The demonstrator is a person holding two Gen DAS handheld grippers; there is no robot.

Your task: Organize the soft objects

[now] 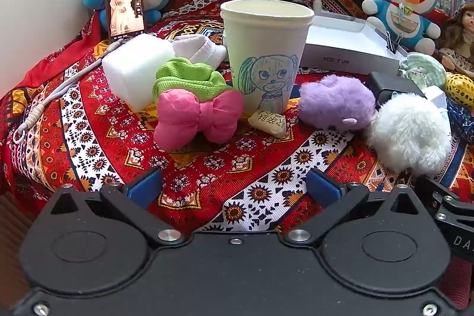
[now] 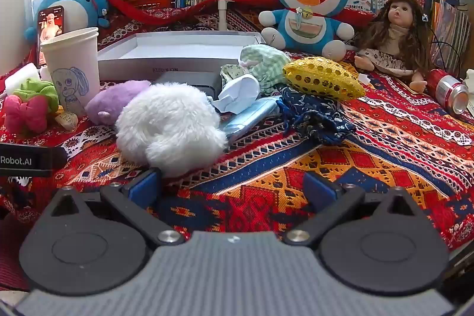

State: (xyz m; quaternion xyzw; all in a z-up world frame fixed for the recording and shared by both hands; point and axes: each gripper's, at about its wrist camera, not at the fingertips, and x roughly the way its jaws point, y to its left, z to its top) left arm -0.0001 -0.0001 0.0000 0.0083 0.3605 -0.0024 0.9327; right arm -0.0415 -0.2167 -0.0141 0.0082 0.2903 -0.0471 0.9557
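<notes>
Soft objects lie on the patterned cloth: a pink bow (image 1: 198,120), a green scrunchie (image 1: 186,77), a white foam block (image 1: 134,67), a purple fluffy piece (image 1: 336,102) and a white fluffy piece (image 1: 410,132). My left gripper (image 1: 234,187) is open and empty, short of the pink bow. My right gripper (image 2: 232,187) is open and empty, its left finger just in front of the white fluffy piece (image 2: 170,125). A gold sequin cushion (image 2: 323,79), a dark blue cloth (image 2: 314,114) and a green checked cloth (image 2: 263,61) lie behind it.
A paper cup (image 1: 265,49) with a drawn dog stands behind the bow. An open white box (image 2: 177,52) lies at the back. Plush toys (image 2: 308,5), a doll (image 2: 394,37), a phone (image 1: 124,2), a red can (image 2: 448,92) and bookshelves ring the area.
</notes>
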